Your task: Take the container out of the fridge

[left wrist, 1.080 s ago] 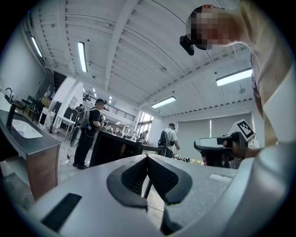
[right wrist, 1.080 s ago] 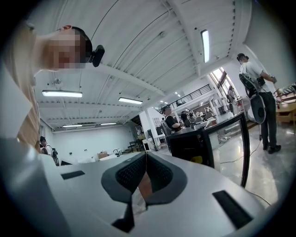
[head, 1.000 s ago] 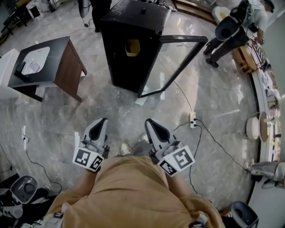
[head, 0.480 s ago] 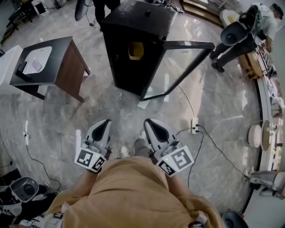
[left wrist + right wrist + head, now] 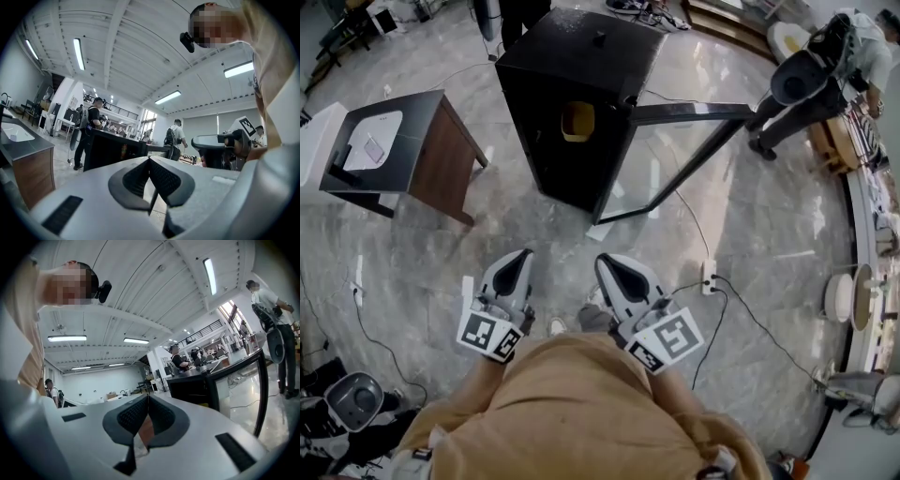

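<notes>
A black fridge (image 5: 572,56) stands on the marble floor ahead, its glass door (image 5: 694,150) swung open to the right. Inside, a yellow container (image 5: 577,120) sits on a shelf. Both grippers are held level close to my body, well short of the fridge. The left gripper (image 5: 521,255) is shut with nothing in it; in the left gripper view its pads (image 5: 140,176) meet, with the fridge (image 5: 110,152) beyond. The right gripper (image 5: 605,261) is also shut and empty, and in the right gripper view the fridge (image 5: 192,385) and its door edge (image 5: 260,390) lie ahead.
A dark wooden side table (image 5: 394,141) stands left of the fridge. A power strip (image 5: 709,275) and cables lie on the floor at right. A person (image 5: 806,75) stands at top right, beside a counter (image 5: 862,281). A round grey device (image 5: 354,398) sits at bottom left.
Both grippers have moved forward with the person toward the fridge, which now looks nearer and larger. Both stay shut and empty.
</notes>
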`<state>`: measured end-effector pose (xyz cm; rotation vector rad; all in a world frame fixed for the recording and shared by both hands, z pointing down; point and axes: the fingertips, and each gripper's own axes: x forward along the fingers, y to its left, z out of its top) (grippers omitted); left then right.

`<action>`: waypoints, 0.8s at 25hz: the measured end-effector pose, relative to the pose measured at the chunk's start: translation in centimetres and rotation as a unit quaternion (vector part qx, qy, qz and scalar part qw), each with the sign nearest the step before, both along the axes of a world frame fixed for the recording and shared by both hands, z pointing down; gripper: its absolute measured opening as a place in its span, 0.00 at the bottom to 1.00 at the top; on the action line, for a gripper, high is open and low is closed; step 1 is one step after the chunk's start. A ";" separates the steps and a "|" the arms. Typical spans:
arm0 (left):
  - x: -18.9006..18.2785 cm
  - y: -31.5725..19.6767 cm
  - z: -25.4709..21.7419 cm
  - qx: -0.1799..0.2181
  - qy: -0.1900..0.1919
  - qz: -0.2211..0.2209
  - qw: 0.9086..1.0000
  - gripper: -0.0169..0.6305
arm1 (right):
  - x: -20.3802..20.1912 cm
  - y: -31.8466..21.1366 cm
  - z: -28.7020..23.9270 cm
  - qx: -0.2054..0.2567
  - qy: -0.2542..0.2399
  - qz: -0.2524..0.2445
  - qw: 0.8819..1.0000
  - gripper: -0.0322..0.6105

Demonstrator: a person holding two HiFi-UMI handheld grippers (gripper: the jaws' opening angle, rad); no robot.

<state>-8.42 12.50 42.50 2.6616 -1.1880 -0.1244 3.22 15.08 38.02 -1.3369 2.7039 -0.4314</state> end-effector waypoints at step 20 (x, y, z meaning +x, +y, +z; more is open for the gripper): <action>3.7 -8.4 -0.9 0.017 -0.035 -0.085 0.996 0.03 | 1.9 -8.2 0.2 -0.006 -0.012 -0.119 0.993 0.05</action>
